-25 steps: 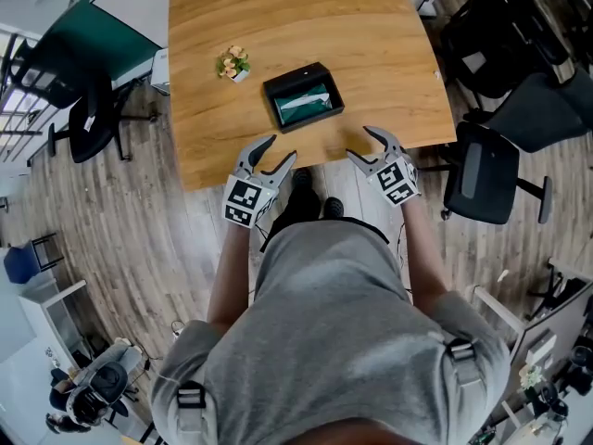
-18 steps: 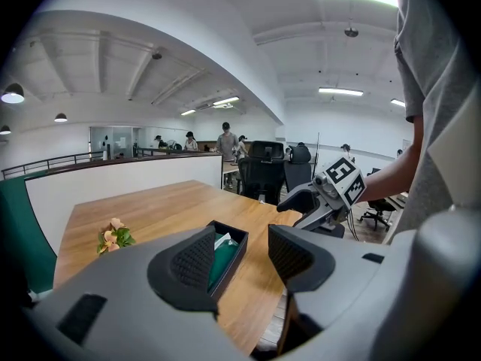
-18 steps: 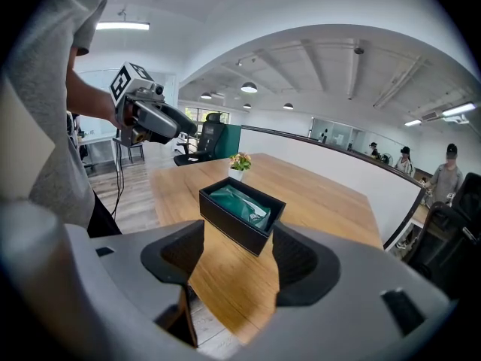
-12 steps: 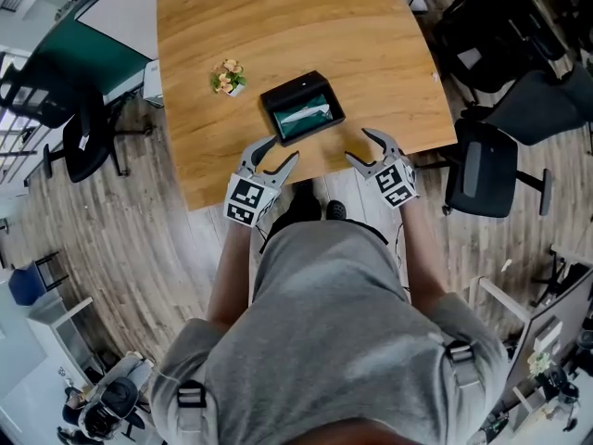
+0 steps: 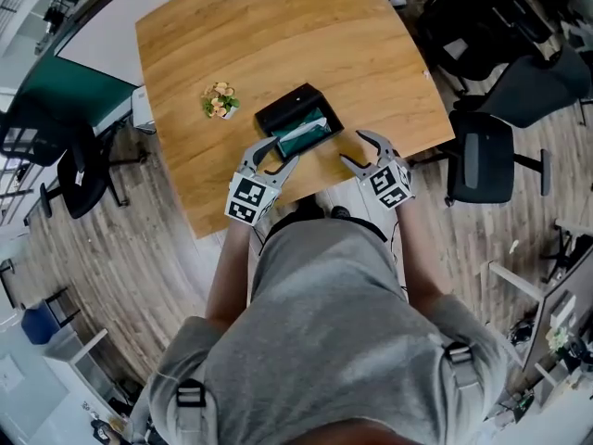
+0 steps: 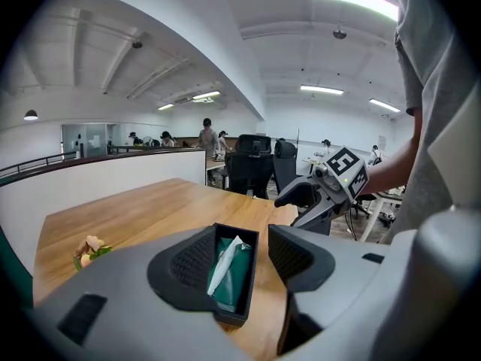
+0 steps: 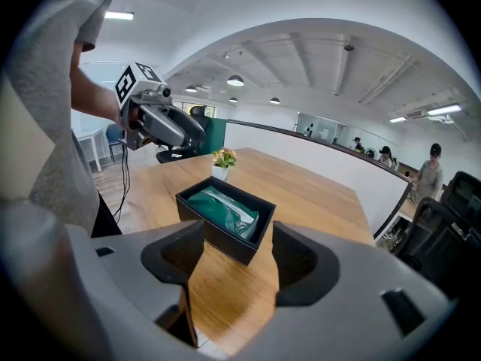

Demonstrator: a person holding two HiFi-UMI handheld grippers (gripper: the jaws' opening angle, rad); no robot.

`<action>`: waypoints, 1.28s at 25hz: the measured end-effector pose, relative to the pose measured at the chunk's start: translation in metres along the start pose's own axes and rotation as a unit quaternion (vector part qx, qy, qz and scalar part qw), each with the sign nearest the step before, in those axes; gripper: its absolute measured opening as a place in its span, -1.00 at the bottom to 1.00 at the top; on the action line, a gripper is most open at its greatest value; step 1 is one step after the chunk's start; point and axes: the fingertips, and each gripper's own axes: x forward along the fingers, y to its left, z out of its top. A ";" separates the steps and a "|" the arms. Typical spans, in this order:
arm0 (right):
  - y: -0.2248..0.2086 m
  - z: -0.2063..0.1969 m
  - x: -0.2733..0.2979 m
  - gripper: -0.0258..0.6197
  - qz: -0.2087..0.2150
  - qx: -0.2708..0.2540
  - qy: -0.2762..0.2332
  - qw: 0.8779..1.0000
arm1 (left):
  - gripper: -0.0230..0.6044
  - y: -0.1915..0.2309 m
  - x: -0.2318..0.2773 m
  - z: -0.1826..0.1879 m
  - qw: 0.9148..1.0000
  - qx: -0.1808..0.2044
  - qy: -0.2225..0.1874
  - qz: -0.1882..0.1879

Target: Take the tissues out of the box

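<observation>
My left claw hangs over the tabletop with its jaws apart and gripping nothing, its tips just beside the near edge of the black box. In the left gripper view the box sits framed between my jaws, untouched. Inside it lies the green pack of tissues, with one white tissue poking up from its top. My right claw is also spread wide and empty. It sits at the near edge of the tabletop, to the right of the box and apart from it. A small pot of flowers stands near the box's left side.
</observation>
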 end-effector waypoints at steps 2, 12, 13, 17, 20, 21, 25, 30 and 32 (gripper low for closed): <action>-0.002 0.001 0.004 -0.02 -0.009 0.003 0.002 1.000 | -0.17 0.006 0.006 0.000 1.000 0.003 -0.004 -0.012; -0.003 0.002 0.007 -0.02 -0.043 0.023 0.013 0.999 | -0.17 0.016 0.019 -0.010 0.998 0.000 0.010 -0.058; -0.003 0.001 0.008 -0.02 -0.045 0.026 0.013 0.999 | -0.17 0.017 0.020 -0.010 0.998 0.001 0.012 -0.060; 0.003 -0.007 0.007 -0.03 -0.050 0.036 0.024 0.998 | -0.17 0.016 0.022 -0.015 0.998 0.003 0.018 -0.068; 0.002 -0.009 0.008 -0.03 -0.054 0.040 0.025 0.997 | -0.17 0.015 0.025 -0.017 0.997 0.004 0.022 -0.073; 0.003 -0.010 0.009 -0.03 -0.053 0.041 0.023 0.998 | -0.17 0.015 0.026 -0.018 0.997 0.006 0.024 -0.073; -0.001 -0.015 0.015 -0.04 -0.046 0.041 0.024 0.998 | -0.17 0.019 0.033 -0.024 0.997 0.011 0.036 -0.068; -0.016 -0.013 0.022 -0.04 -0.042 0.041 0.019 0.998 | -0.17 0.021 0.043 -0.028 0.997 0.003 0.045 -0.069; -0.026 -0.013 0.023 -0.04 -0.046 0.053 0.012 0.997 | -0.17 0.021 0.049 -0.031 0.996 0.005 0.052 -0.072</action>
